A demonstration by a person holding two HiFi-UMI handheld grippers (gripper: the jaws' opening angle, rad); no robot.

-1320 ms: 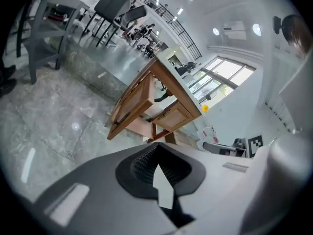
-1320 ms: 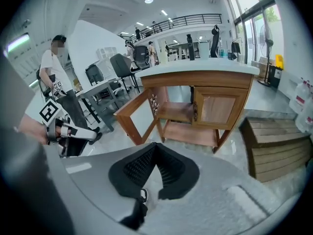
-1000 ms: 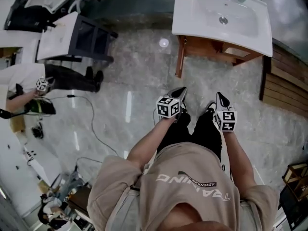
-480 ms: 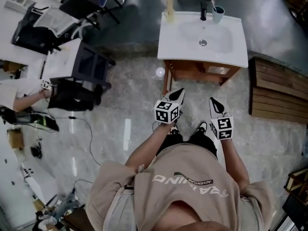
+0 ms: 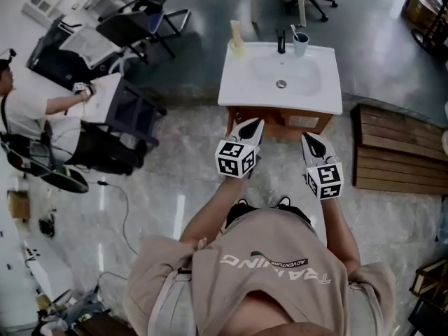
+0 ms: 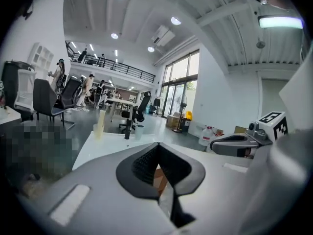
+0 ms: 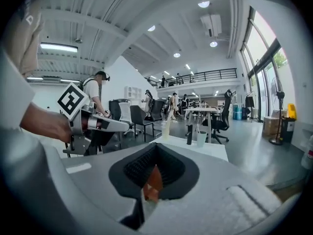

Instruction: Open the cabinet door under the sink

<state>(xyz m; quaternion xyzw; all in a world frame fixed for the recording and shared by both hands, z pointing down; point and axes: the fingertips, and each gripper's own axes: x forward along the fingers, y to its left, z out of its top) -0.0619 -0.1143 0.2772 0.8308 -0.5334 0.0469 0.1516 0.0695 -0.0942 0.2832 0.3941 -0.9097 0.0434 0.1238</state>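
Left gripper [image 5: 256, 123] and right gripper [image 5: 309, 138] are both closed and empty, just short of the cabinet door [image 5: 283, 122] under the sink [image 5: 241, 82]; going in closed risks glancing off it instead of hooking its edge.

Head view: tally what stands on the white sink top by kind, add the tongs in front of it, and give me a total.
Faucet: 1
Cup: 1
Tall pale container: 1
Tongs: 2, left tongs and right tongs
Total: 5
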